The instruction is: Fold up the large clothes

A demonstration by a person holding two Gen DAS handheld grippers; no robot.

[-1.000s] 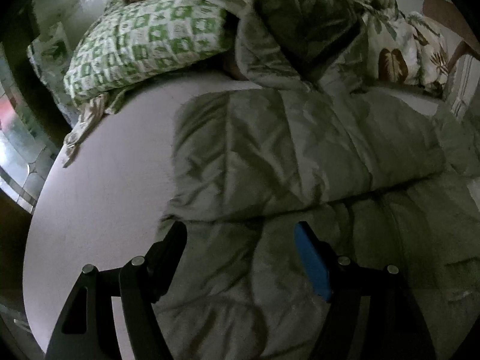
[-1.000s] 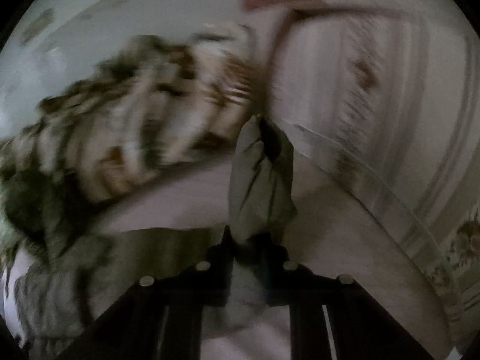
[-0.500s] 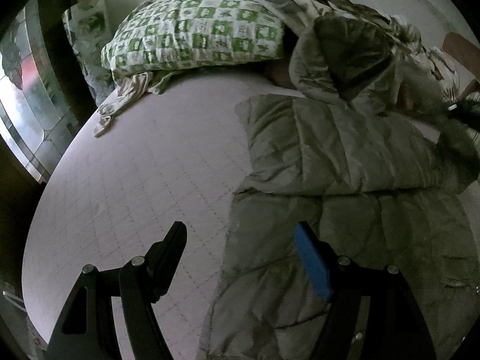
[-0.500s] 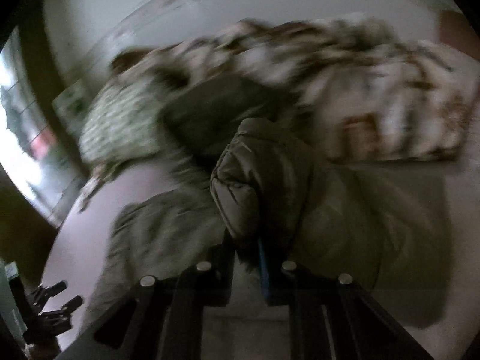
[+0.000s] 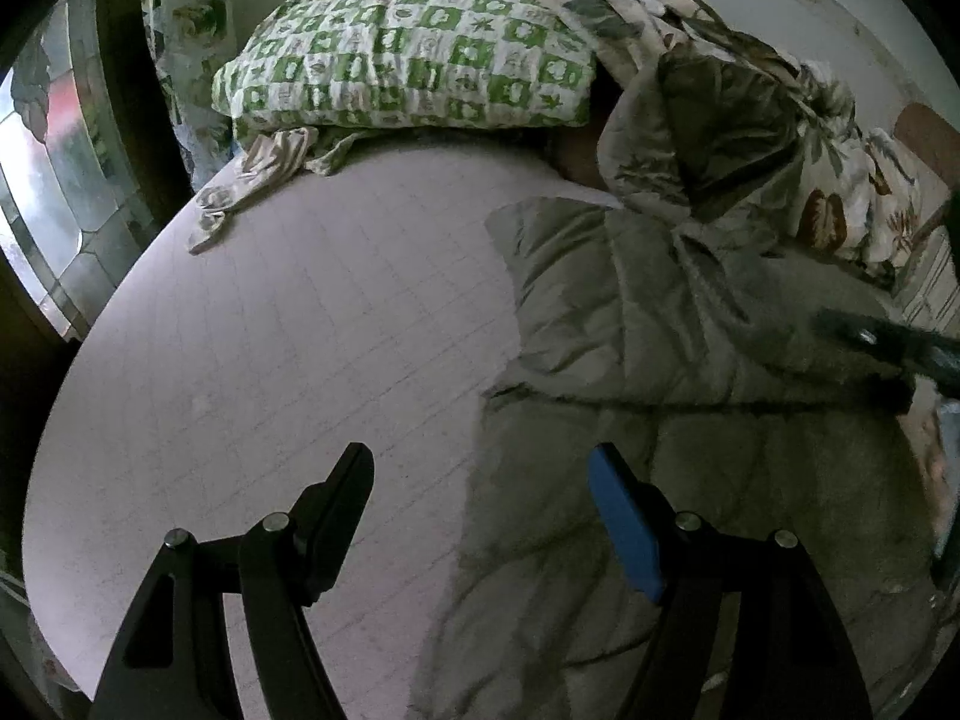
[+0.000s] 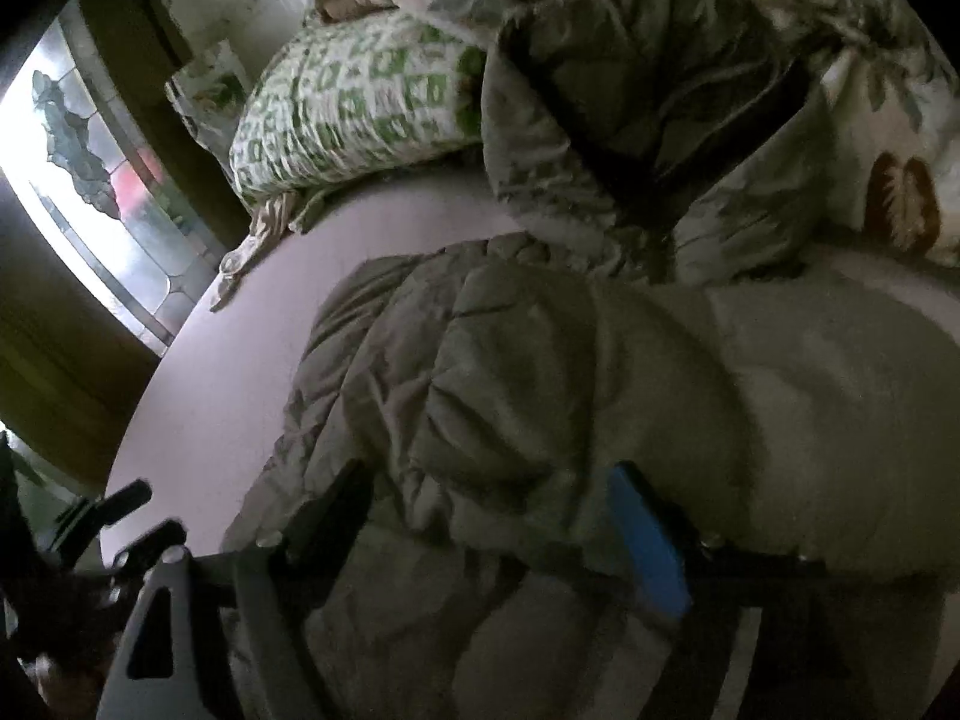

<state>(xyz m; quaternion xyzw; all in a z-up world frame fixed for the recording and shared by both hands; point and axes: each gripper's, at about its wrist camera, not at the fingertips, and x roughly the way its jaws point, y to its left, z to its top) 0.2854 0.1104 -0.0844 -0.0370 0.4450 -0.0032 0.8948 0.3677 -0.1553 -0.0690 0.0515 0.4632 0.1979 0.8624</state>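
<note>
place: home bedroom | evidence: bed (image 5: 288, 360), checked pillow (image 5: 408, 66), floral quilt (image 6: 750, 60), window (image 6: 90, 138)

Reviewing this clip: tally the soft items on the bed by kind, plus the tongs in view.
Padded olive jacket: 1
Green-checked pillow: 1
Leaf-print quilt: 1
Tongs: 2, left tongs and right tongs, whose jaws are opening with a jacket fold between them
Total: 5
</note>
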